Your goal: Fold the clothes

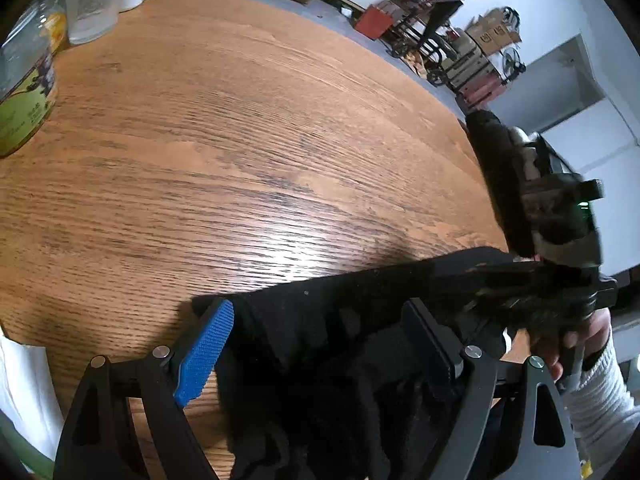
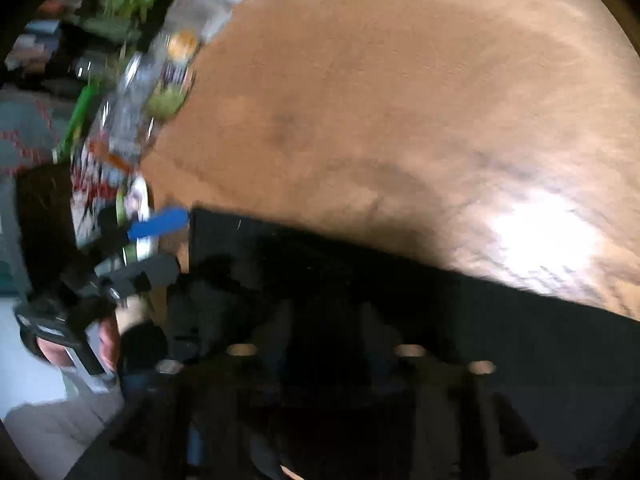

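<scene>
Seemingly, left tool (image 1: 316, 344) gripping black garment (image 1: 320, 320)

A round wooden table (image 1: 240, 140) is stretching ahead of the jaws, and bright light is reflecting on it. Beyond its far edge, cluttered shelves (image 1: 460, 52) are standing against a white wall (image 1: 560, 80).

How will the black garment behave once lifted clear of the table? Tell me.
Probably floppy: the black garment drapes and bunches between the left gripper fingers. Likely light, since its edge spans toward the right gripper with little sag. The blue pad looks ribbed, so slipping seems unlikely.
</scene>
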